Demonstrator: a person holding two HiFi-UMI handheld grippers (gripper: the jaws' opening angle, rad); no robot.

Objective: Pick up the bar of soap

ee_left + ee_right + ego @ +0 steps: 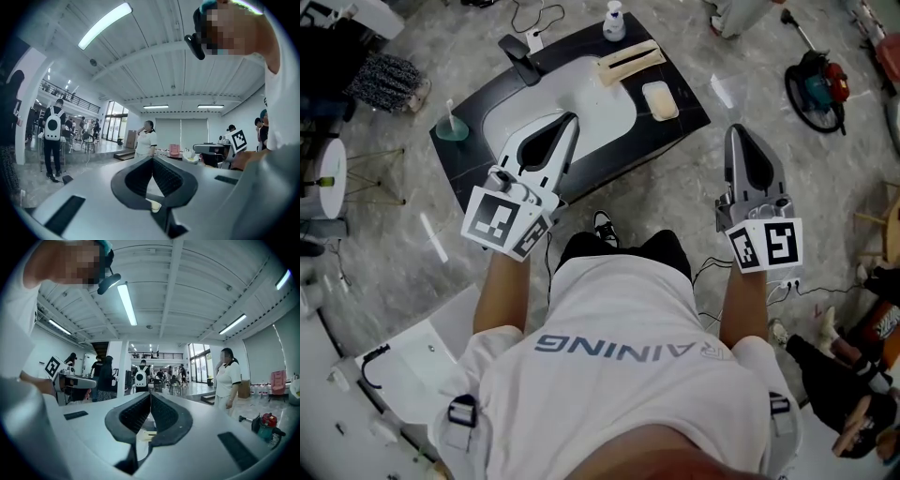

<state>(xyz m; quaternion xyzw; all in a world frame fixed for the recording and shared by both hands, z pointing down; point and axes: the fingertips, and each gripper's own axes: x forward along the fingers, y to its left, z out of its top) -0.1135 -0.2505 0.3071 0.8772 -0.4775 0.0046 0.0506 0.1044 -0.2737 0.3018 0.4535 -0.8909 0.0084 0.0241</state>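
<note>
cream soap (pixel 660 100) nr counter's (pixel 686 113) right edge; left claw (pixel 572 118), right claw (pixel 739 129) both closed, empty.

I am listing the wearer's kit. A white short-sleeved T-shirt (pixel 619 375) is carrying grey capital lettering, black shorts (pixel 623 251) are showing past its hem, and a black-and-white shoe (pixel 603 228) is peeking out beyond those. Black strap buckles (pixel 461 411) are sitting at either side of the shirt. The left gripper (pixel 571 119) and right gripper (pixel 741 129) are each showing a pale grey shell, a black ribbed jaw lining and a marker cube (pixel 502 217) of black-and-white squares.
</note>
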